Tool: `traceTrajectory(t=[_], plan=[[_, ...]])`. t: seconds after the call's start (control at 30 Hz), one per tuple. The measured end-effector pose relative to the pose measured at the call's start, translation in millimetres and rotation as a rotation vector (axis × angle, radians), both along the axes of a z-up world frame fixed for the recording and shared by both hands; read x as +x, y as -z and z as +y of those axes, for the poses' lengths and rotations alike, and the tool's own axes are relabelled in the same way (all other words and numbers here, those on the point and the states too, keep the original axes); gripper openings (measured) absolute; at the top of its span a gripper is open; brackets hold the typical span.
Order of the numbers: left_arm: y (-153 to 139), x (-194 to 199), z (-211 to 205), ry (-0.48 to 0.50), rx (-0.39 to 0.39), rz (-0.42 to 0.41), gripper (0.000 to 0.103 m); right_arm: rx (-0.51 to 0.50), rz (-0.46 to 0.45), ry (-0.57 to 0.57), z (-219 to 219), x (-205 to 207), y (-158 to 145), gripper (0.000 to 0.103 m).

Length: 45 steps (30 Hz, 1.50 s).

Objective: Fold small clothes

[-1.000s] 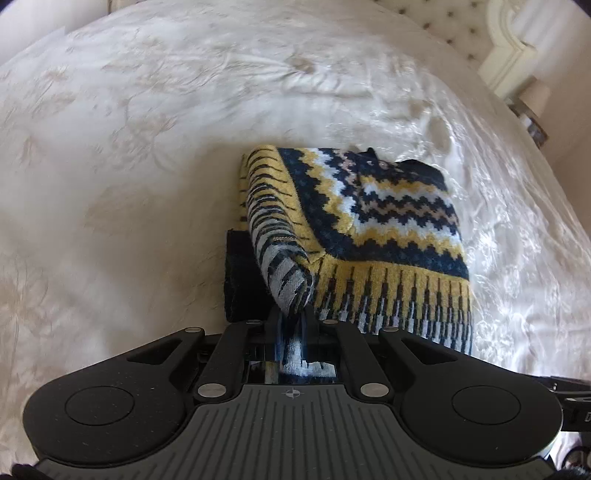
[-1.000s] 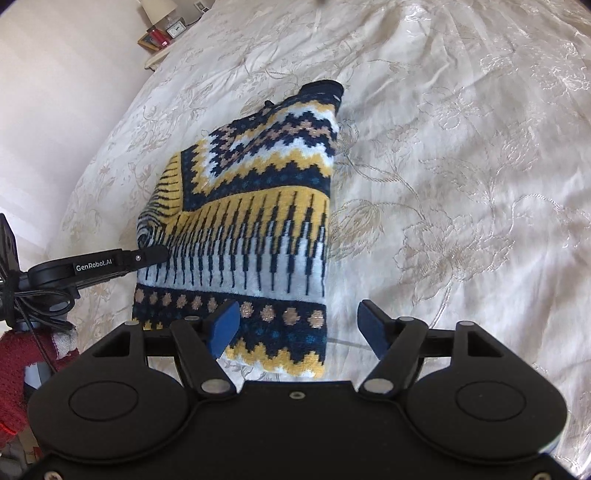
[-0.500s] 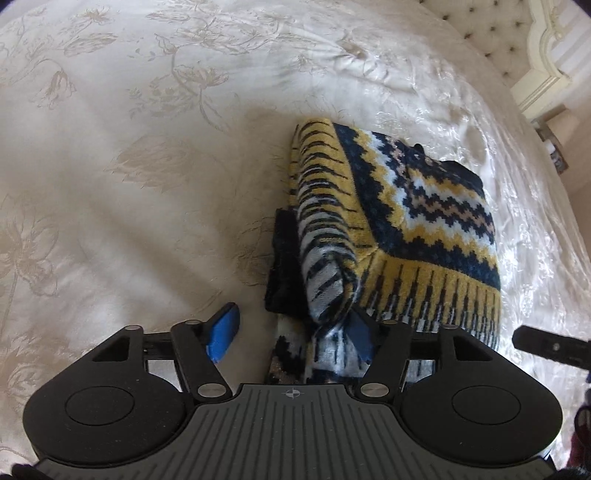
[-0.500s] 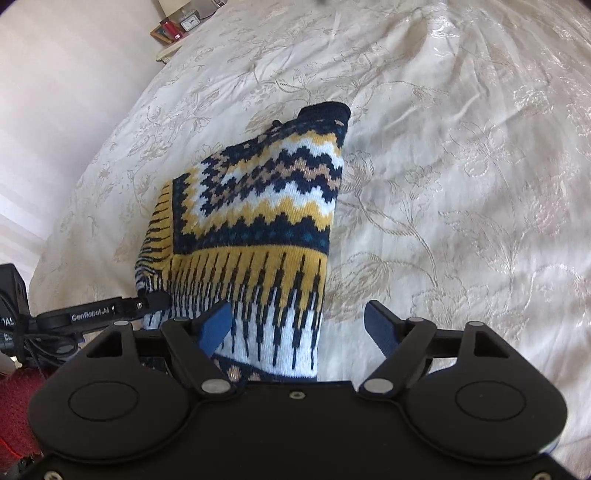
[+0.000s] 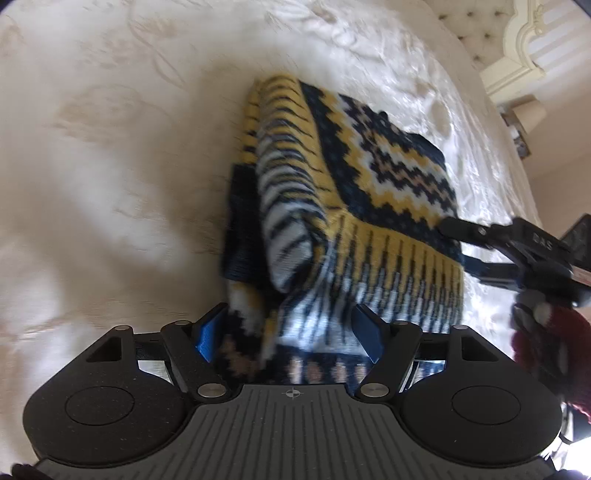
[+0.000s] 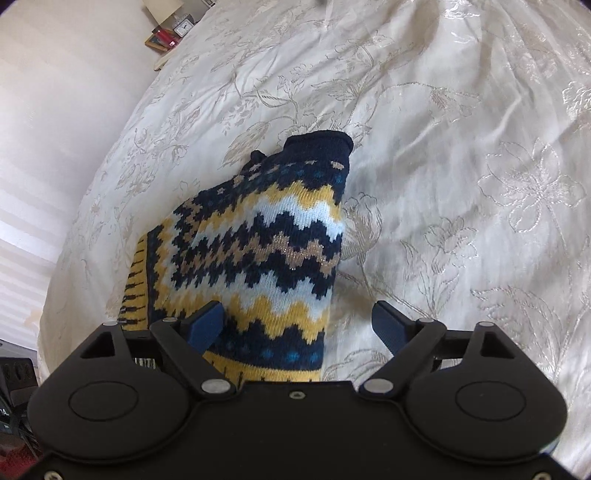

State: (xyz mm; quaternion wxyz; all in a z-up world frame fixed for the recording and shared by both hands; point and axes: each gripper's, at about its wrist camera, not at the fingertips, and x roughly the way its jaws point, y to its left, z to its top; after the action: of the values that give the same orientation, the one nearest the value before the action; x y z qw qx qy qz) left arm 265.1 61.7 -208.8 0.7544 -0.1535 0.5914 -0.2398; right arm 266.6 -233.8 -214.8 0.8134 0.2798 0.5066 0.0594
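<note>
A small knitted sweater [image 5: 369, 177] in navy, yellow and white zigzags lies folded on the cream bedspread [image 5: 110, 184]. Its striped sleeve [image 5: 291, 229] is folded over the left side. My left gripper [image 5: 290, 328] hovers over the near hem. Its jaws are opening, with cloth lying between them and the blue pads [image 5: 208, 332] not pressing on it. In the right wrist view the sweater [image 6: 258, 251] runs away towards its navy collar [image 6: 321, 142]. My right gripper [image 6: 297, 321] straddles the sweater's right edge, its jaws opening and gripping nothing. It also shows as the right gripper [image 5: 454, 242] beside the sweater.
The floral bedspread [image 6: 461, 184] spreads wide to the right of the sweater. A nightstand [image 6: 166, 33] with a lamp, a clock and books stands beyond the bed's left edge. A tufted headboard [image 5: 476, 33] and a lamp [image 5: 524, 114] are at the back. A red sleeve [image 5: 546, 343] holds the right gripper.
My left gripper let go of the folded sleeve and opened over the near hem. My right gripper opened wider and slid forward along the sweater's right edge towards the collar.
</note>
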Motion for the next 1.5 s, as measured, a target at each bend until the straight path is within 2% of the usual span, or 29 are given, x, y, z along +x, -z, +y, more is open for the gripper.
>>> traceTrajectory(t=[0.1,0.2,0.27,0.3,0.33,0.37,0.4,0.5,0.67,0.87,0.93,1.0,1.1,1.13,1.2,1.27,1.33,1.5], plan=[[8.0,3.9,-11.7,0.026,-0.021,0.011,0.078,0.054,0.001,-0.005,-2.3,8.7,11.4,0.091],[14.0,9.0,-17.2,0.034,-0.062,0.024,0.079,0.110,-0.006,-0.012,-2.4,16.1,19.9,0.093],[16.5,11.7,-18.2,0.040,-0.116,0.043,0.077,0.150,-0.007,-0.015,-2.0,18.6,24.1,0.093],[17.7,13.3,-18.0,0.047,-0.147,0.056,0.066,0.168,-0.006,-0.020,-0.9,19.3,25.4,0.090],[18.7,15.1,-18.0,0.057,-0.177,0.074,0.059,0.191,-0.004,-0.031,0.4,19.7,25.9,0.083],[18.2,16.0,-17.5,0.063,-0.187,0.083,0.055,0.191,0.001,-0.037,2.5,19.4,24.8,0.066],[16.1,16.0,-17.3,0.072,-0.188,0.078,0.050,0.163,0.001,-0.045,5.4,18.1,21.0,0.054],[6.8,11.9,-16.0,0.097,-0.213,0.055,0.048,0.136,-0.026,-0.056,9.6,9.1,4.8,0.048],[-11.2,-13.9,-25.0,0.140,-0.268,0.053,0.048,0.106,-0.063,-0.038,9.7,-34.3,-29.9,0.048],[-18.1,-86.5,-51.3,0.281,-0.279,0.087,0.048,0.066,-0.014,-0.005,-5.2,-116.6,-48.3,0.048],[-14.6,-114.9,-58.4,0.318,-0.269,0.103,0.048,0.051,0.011,-0.004,-11.3,-142.4,-49.0,0.049],[-8.4,-136.1,-62.8,0.335,-0.223,0.115,0.049,0.031,0.036,0.003,-15.0,-163.8,-46.5,0.052],[-0.4,-156.9,-64.5,0.326,-0.036,0.090,0.049,-0.071,0.086,0.001,-14.3,-184.8,-38.8,0.063],[-0.2,-160.7,-62.0,0.318,0.011,0.074,0.050,-0.106,0.094,0.000,-13.3,-189.1,-37.5,0.064],[-7.0,-164.9,-55.8,0.292,0.036,0.046,0.050,-0.124,0.087,0.008,-14.2,-197.5,-39.5,0.068],[-23.5,-169.8,-49.0,0.282,0.078,-0.022,0.050,-0.113,0.058,0.023,-16.4,-206.1,-43.3,0.076],[-45.3,-169.6,-52.0,0.299,0.108,-0.104,0.050,-0.123,0.041,0.025,-17.9,-210.5,-46.3,0.077],[-98.3,-175.6,-65.7,0.327,0.081,-0.278,0.050,-0.125,-0.001,0.056,-23.6,-226.5,-51.9,0.077]])
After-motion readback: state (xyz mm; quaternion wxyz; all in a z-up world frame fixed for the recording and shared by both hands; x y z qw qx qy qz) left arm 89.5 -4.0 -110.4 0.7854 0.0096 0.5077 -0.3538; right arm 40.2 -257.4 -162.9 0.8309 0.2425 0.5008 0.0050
